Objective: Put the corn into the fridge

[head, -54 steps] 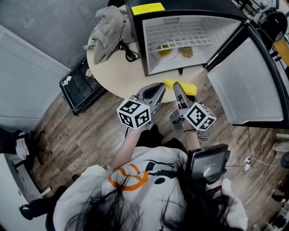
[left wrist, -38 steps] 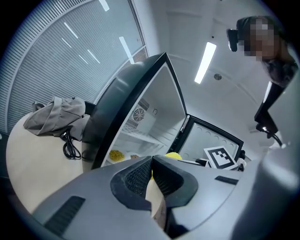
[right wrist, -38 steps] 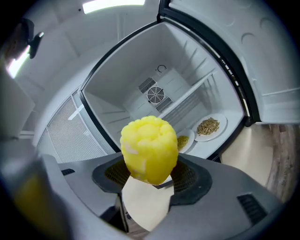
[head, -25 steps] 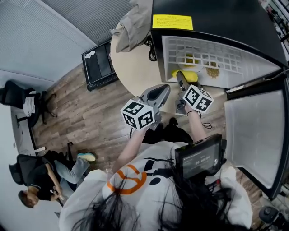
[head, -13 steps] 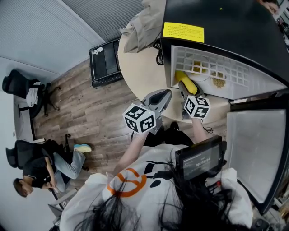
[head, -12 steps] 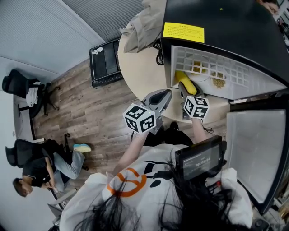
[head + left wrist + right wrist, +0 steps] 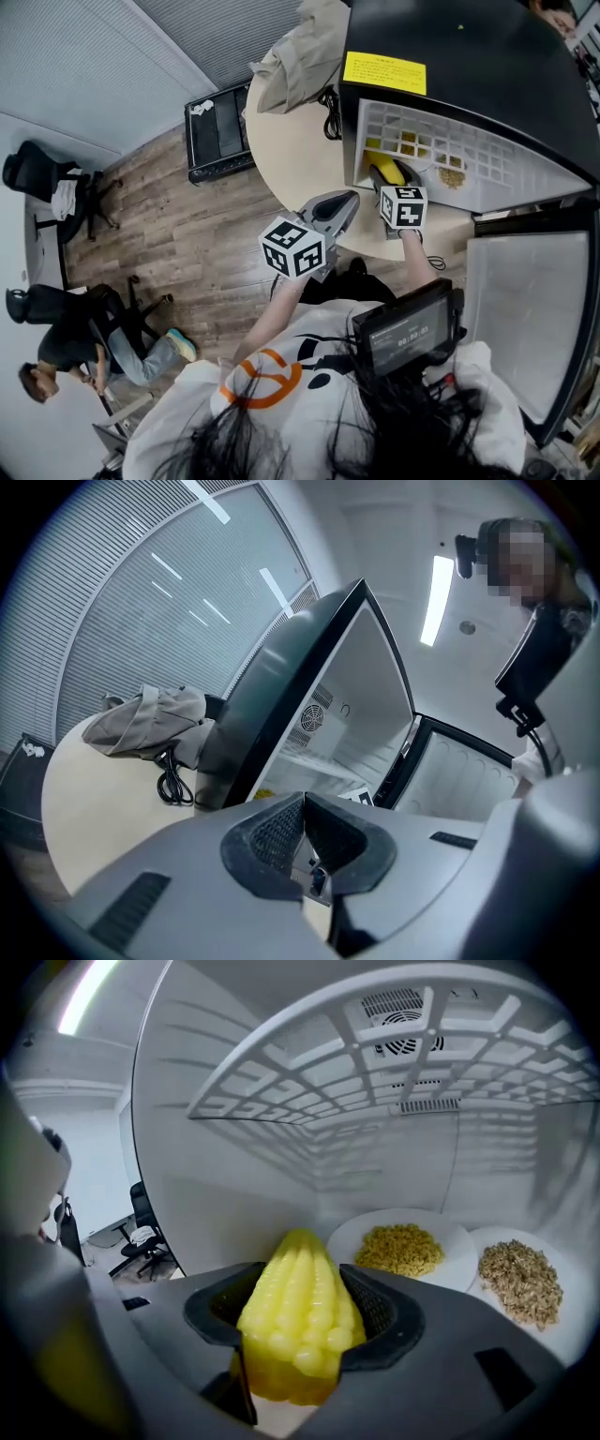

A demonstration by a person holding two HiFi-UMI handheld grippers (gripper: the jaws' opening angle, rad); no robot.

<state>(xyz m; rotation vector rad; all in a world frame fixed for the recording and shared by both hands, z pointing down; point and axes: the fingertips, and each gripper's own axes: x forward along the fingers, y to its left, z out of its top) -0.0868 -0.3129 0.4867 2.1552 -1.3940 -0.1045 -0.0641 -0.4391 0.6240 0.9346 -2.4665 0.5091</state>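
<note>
While your right gripper (image 7: 300, 1327) clamps the yellow corn cob (image 7: 295, 1274) just inside the fridge (image 7: 450, 56), beneath its wire shelf (image 7: 375, 1063), your left gripper (image 7: 302, 832) hangs closed and empty outside.

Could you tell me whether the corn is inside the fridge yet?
Inside but not released: the right gripper holds the corn under the shelf.
</note>
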